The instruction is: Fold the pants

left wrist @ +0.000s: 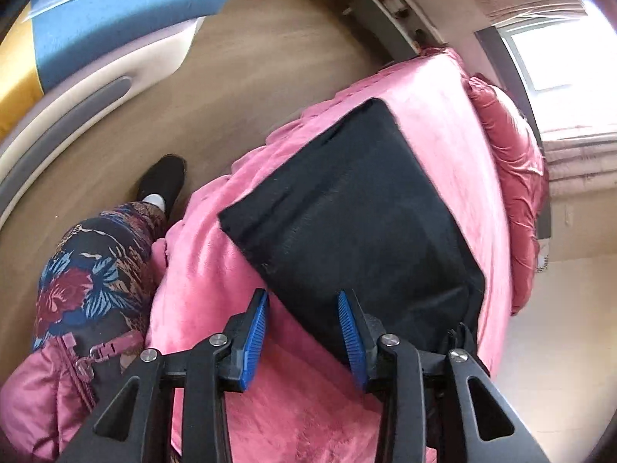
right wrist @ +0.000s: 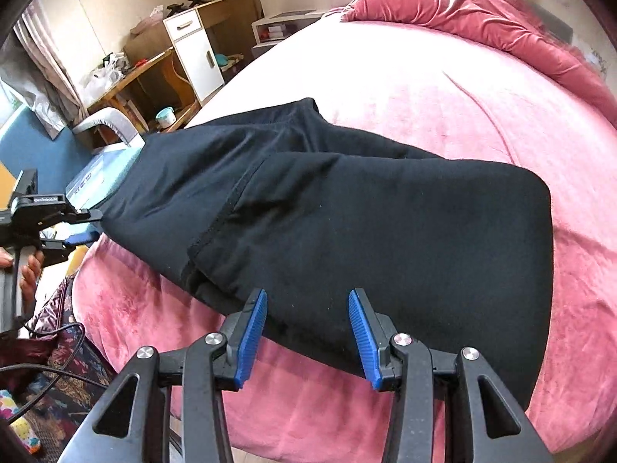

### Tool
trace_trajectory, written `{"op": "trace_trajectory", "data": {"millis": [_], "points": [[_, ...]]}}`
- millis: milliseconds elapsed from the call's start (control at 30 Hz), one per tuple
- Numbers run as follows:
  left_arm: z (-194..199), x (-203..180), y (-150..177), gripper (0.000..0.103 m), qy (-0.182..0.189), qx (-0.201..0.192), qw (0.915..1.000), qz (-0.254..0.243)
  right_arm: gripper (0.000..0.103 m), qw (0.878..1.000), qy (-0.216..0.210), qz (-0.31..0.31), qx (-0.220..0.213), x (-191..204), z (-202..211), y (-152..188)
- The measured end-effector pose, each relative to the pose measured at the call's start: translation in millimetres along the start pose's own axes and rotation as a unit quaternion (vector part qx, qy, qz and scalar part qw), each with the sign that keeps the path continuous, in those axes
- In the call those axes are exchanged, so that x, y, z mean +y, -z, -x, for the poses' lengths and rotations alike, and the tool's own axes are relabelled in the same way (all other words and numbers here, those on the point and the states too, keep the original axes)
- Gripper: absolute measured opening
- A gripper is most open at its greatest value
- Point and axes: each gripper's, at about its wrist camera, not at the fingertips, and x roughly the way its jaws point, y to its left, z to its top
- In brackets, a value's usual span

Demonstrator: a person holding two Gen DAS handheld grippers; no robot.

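Note:
Black pants (right wrist: pixel 347 208) lie folded on a pink bed cover (right wrist: pixel 443 88), also seen in the left wrist view (left wrist: pixel 347 208). My left gripper (left wrist: pixel 302 301) is open, its blue pads at the near edge of the pants, holding nothing. It also shows in the right wrist view (right wrist: pixel 86 225) at the pants' left end, jaws apart. My right gripper (right wrist: pixel 307 299) is open and empty, hovering at the near edge of the folded pants.
A rumpled pink duvet (right wrist: pixel 482 19) lies at the far side of the bed. A wooden desk and white cabinet (right wrist: pixel 196 54) stand at the back left. The person's leg and black shoe (left wrist: pixel 162 181) stand on the wood floor beside the bed.

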Motion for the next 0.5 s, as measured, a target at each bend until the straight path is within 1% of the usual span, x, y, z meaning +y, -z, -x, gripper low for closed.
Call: {"op": "trace_trajectory", "data": {"millis": [100, 167, 267, 333, 367, 400, 500], "points": [[-9.2, 2.9, -3.8, 0.039, 0.001, 0.003, 0.9998, 0.019, 0.045, 1.000, 0.000, -0.007, -0.001, -1.3, -0.5, -1.9], [1.3, 14.5, -12.8, 0.039, 0.007, -0.007, 0.9999, 0.013, 0.045, 1.000, 0.003, -0.010, -0.002, -2.0, 0.4, -1.6], [-9.7, 14.3, -16.2, 0.039, 0.008, -0.012, 0.9998, 0.011, 0.046, 1.000, 0.004, -0.015, 0.001, -3.6, -1.9, -2.5], [-14.3, 17.2, -18.3, 0.034, 0.015, -0.015, 0.9996, 0.019, 0.046, 1.000, 0.006, -0.015, 0.003, -3.5, -3.6, -2.4], [-13.6, 15.3, -18.8, 0.027, 0.016, -0.019, 0.9996, 0.010, 0.046, 1.000, 0.007, -0.016, 0.004, -3.2, -4.3, -2.2], [-10.4, 11.6, -17.9, 0.021, 0.013, -0.027, 0.9995, -0.003, 0.046, 1.000, 0.009, -0.016, 0.005, -2.8, -4.6, -1.8], [2.5, -6.1, -14.1, 0.017, 0.008, -0.055, 0.9972, -0.049, 0.046, 1.000, 0.009, -0.018, 0.008, -3.4, -6.4, -0.7]]}}
